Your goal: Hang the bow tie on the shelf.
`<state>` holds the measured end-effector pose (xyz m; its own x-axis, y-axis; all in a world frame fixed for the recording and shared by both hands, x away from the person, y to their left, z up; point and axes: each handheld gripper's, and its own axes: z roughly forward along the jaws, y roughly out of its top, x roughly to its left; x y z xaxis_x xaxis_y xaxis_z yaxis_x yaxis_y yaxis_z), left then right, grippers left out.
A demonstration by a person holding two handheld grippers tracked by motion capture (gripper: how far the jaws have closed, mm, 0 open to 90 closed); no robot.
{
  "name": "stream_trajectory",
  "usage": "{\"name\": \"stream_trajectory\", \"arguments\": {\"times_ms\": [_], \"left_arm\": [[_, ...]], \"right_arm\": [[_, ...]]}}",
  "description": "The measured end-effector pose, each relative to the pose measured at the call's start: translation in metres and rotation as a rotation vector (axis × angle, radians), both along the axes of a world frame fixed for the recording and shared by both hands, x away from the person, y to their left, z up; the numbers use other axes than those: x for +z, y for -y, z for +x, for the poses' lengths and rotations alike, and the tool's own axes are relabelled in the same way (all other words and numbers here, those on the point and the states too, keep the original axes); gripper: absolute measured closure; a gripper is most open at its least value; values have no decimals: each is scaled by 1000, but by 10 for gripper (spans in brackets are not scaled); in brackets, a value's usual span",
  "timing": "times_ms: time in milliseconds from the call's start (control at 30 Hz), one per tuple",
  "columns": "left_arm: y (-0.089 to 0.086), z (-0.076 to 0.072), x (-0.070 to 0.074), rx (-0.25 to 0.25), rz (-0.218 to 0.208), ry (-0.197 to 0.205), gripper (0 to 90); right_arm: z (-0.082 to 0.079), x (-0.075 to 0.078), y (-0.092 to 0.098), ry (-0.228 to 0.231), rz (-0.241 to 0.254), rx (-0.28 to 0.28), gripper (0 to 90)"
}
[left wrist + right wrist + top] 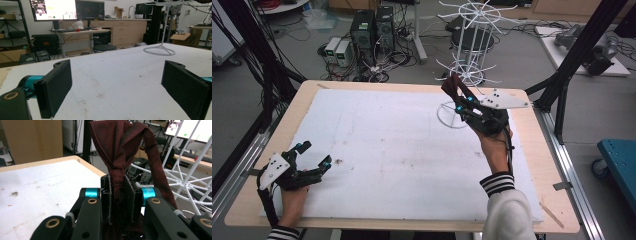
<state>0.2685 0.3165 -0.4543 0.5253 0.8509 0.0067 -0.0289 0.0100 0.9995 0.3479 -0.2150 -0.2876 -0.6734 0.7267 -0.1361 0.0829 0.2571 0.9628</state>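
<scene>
Setting: I work at a wooden table (pixel 539 165) topped with a white foam sheet (pixel 402 150) that bears small brown stains.
My left gripper (pixel 314 156): it sits low at the near left corner of the sheet, held in my left hand (pixel 292 197). Its two black jaws are spread wide with nothing between them. In the left gripper view they frame bare, speckled foam.
My right gripper (pixel 458 100): my right hand (pixel 494 150), in a black and white striped cuff, holds it raised over the far right part of the sheet. Its jaws are pressed onto a dark red cloth (pixel 120 147), pinching it at a gathered, knot-like middle.
Dark red cloth: it looks like a bow tie or a folded necktie; I cannot tell which. From the clamped middle it fans upward above the jaws, and one strip loops over and hangs down the right side in the right gripper view. It is lifted clear of the foam.
White wire rack (pixel 472 45): a tall stand with spoke arms at two levels, its round base ring resting on the far right of the sheet. The cloth is just beside its lower spokes; I cannot tell whether they touch.
Background: computer towers and cables on the floor beyond the table, monitors and cabinets farther back.
</scene>
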Motion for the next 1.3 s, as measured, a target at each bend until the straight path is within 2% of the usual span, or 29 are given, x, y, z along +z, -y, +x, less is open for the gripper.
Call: {"name": "stream_trajectory", "arguments": {"times_ms": [200, 433, 700, 900, 1300], "left_arm": [[0, 0, 0, 0, 1, 0, 101], [0, 0, 0, 2, -4, -1, 101], [0, 0, 0, 1, -3, -2, 101], [0, 0, 0, 1, -4, -2, 101], [0, 0, 0, 1, -4, -2, 101]], "right_arm": [[6, -4, -4, -12, -6, -24, 778], [13, -9, -8, -33, -38, -59, 778], [16, -13, -14, -56, -69, -78, 777], [20, -16, -17, -56, -96, -87, 777], [26, -23, -22, -83, -112, -109, 777]]}}
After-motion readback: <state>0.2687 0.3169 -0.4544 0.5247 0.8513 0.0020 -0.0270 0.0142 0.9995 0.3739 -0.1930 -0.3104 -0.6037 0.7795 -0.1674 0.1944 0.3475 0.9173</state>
